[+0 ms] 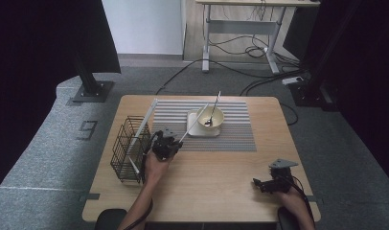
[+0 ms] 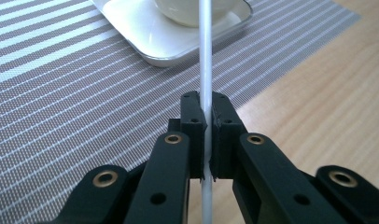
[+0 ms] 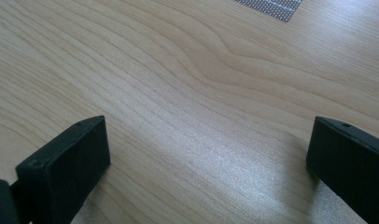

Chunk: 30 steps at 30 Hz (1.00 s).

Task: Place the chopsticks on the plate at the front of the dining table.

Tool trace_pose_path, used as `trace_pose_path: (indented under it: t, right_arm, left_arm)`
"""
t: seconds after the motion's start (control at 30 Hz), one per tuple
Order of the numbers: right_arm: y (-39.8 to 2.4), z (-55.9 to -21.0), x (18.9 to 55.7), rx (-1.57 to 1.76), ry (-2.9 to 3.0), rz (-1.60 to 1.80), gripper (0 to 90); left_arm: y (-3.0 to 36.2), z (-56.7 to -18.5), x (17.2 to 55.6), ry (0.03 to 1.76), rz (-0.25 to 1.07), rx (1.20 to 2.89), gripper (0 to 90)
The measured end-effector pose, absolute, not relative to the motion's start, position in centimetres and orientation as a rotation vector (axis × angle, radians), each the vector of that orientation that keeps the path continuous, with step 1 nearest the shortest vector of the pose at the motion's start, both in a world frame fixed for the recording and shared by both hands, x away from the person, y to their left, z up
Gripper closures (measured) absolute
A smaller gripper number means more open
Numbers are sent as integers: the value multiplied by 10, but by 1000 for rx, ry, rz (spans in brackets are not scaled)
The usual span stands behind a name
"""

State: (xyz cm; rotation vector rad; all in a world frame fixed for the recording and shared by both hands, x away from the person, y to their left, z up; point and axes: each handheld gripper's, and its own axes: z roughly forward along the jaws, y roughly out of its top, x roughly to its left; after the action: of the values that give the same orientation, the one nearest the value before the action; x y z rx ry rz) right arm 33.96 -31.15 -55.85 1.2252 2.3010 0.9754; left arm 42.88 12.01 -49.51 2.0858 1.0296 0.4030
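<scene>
Toward the bowl (image 1: 210,118), white chopstick (image 2: 206,56).

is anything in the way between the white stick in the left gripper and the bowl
Nothing visible blocks it. The left gripper is shut on the stick, whose far end already reaches the bowl on the white tray. A spoon rests in the bowl, apart from the stick.

Table (image 3: 187,70) matt pale wood; mat (image 2: 61,93) woven striped cloth; tray (image 2: 131,32) and bowl (image 2: 187,11) glossy; basket (image 1: 128,148) black wire.
</scene>
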Motion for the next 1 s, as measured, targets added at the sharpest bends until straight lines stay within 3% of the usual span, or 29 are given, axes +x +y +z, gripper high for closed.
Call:
trace_pose_path:
  t: [1.0]
  right_arm:
    - [-311,-558,339,1210,2313,979,0]
  left_arm:
    - [106,-523,501,1183,412,2172,857]
